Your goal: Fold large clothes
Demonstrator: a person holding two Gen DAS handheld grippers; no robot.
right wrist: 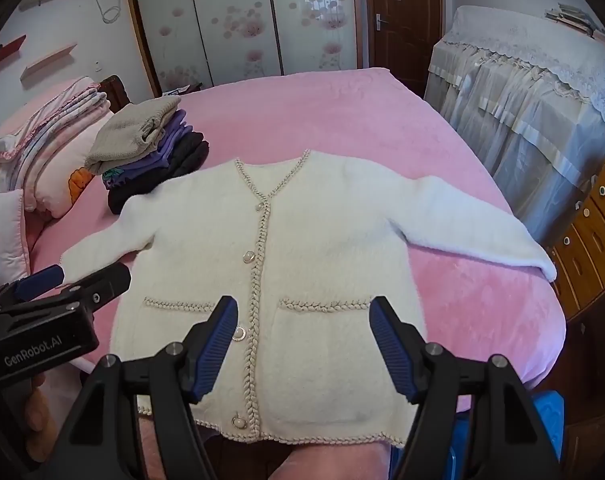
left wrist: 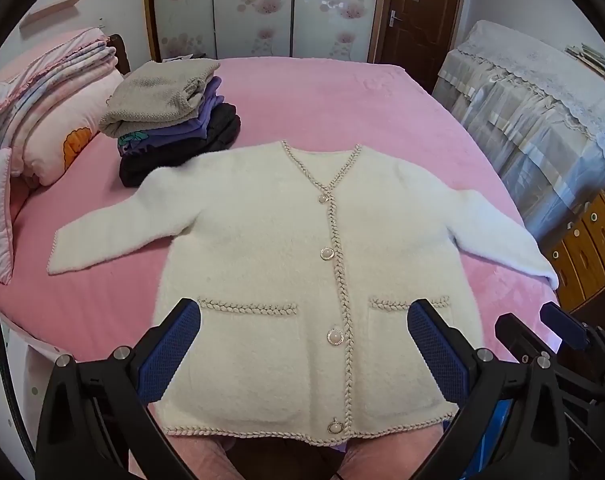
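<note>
Cardigan [left wrist: 278, 264], cream and buttoned, lies spread flat on the pink bed [left wrist: 342, 104], sleeves out. Folded clothes stack [left wrist: 170, 120] touches its left shoulder. Left gripper [left wrist: 302, 344] and right gripper [right wrist: 302, 344] hover released above its hem, grasping nothing.

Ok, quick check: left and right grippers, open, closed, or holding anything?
Left gripper: open wide, holding nothing, above the white cardigan.
Right gripper: open, holding nothing, also above the cardigan.
</note>
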